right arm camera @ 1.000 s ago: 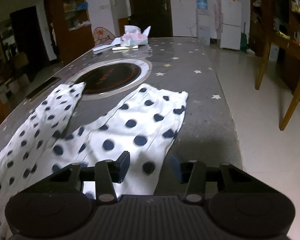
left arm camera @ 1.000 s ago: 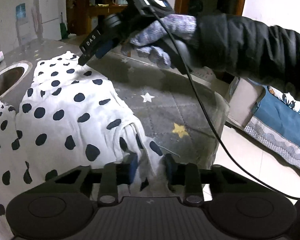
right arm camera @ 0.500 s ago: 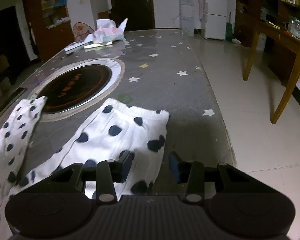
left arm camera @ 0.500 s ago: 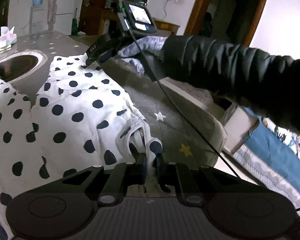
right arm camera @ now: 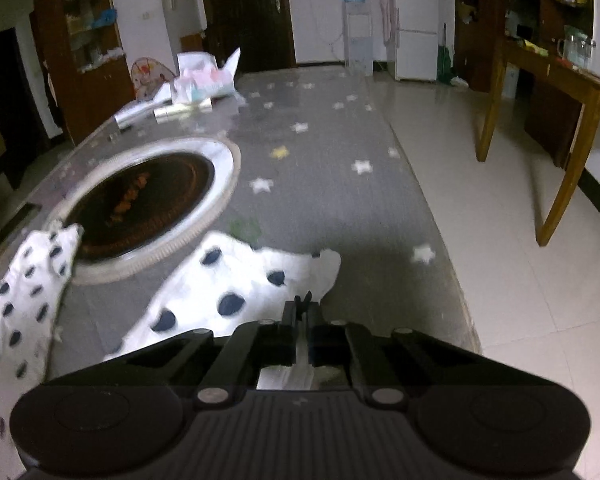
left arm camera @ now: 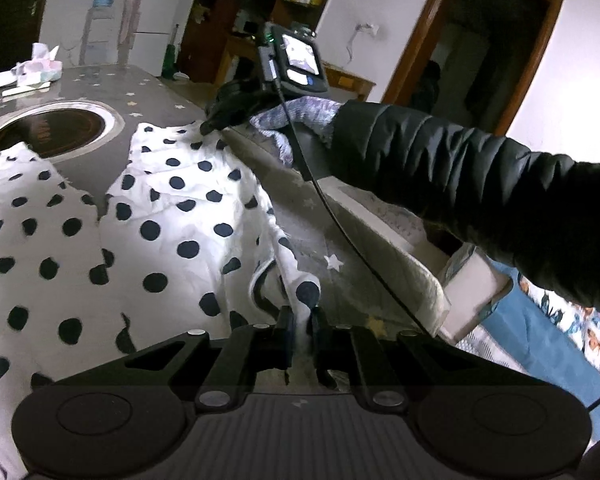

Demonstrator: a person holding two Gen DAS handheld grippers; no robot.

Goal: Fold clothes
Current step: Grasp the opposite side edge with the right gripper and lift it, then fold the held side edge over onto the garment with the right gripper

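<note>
A white garment with dark polka dots point(left arm camera: 172, 216) lies spread on the grey star-patterned table point(left arm camera: 340, 248). My left gripper point(left arm camera: 302, 322) is shut on a bunched fold at the garment's near right edge, and the cloth rises into the jaws. In the left wrist view, the right gripper point(left arm camera: 209, 127) pinches the far hem of one leg, held by a gloved hand point(left arm camera: 300, 116) in a black padded sleeve. In the right wrist view, my right gripper point(right arm camera: 302, 312) is shut on that hem corner of the garment point(right arm camera: 236, 288). The other leg point(right arm camera: 24, 280) lies to the left.
A round dark hob with a pale rim point(right arm camera: 140, 196) is set into the table beyond the garment. A tissue pack point(right arm camera: 204, 78) and papers sit at the far end. The table edge point(right arm camera: 456, 280) runs close on the right, above tiled floor. A wooden table point(right arm camera: 560, 76) stands further right.
Both grippers have closed onto the garment. The right gripper moved forward onto the leg hem and shut there. The left gripper shut on the fold and lifted it slightly.
</note>
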